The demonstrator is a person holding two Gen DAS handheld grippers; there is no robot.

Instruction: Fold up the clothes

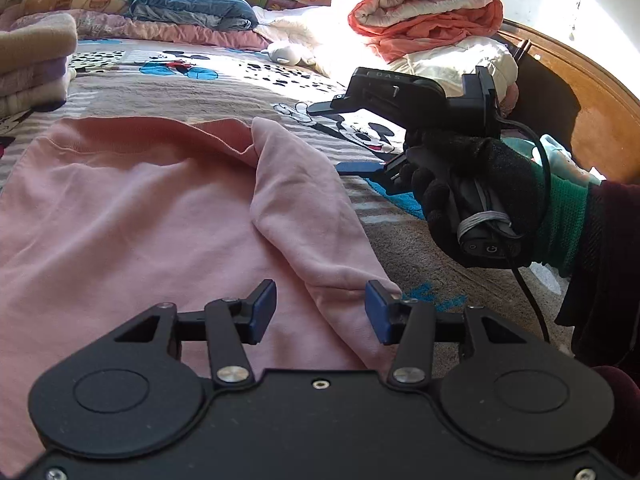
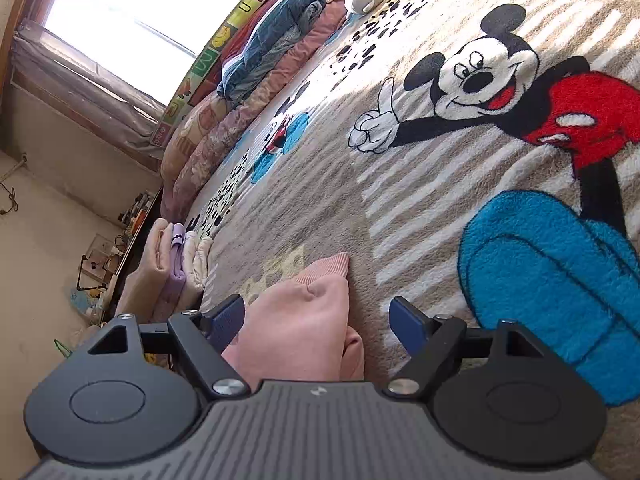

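A pink sweatshirt (image 1: pixel 132 216) lies spread on the Mickey Mouse blanket (image 1: pixel 248 84), with one sleeve (image 1: pixel 304 208) folded in across its body. My left gripper (image 1: pixel 322 312) is open just above the sleeve's lower end, with the cloth between its blue pads and not gripped. My right gripper (image 1: pixel 340 138) is open and empty, held by a gloved hand above the blanket to the right of the sweatshirt. In the right wrist view the right gripper (image 2: pixel 320 322) is open over the pink sleeve cuff (image 2: pixel 308 304) on the blanket (image 2: pixel 440 200).
A stack of folded clothes (image 1: pixel 32 64) sits at the left of the bed; it also shows in the right wrist view (image 2: pixel 176 268). Rolled orange and white quilts (image 1: pixel 428 16) and pillows (image 1: pixel 192 8) lie at the far side. A wooden bed frame (image 1: pixel 580 92) curves at the right.
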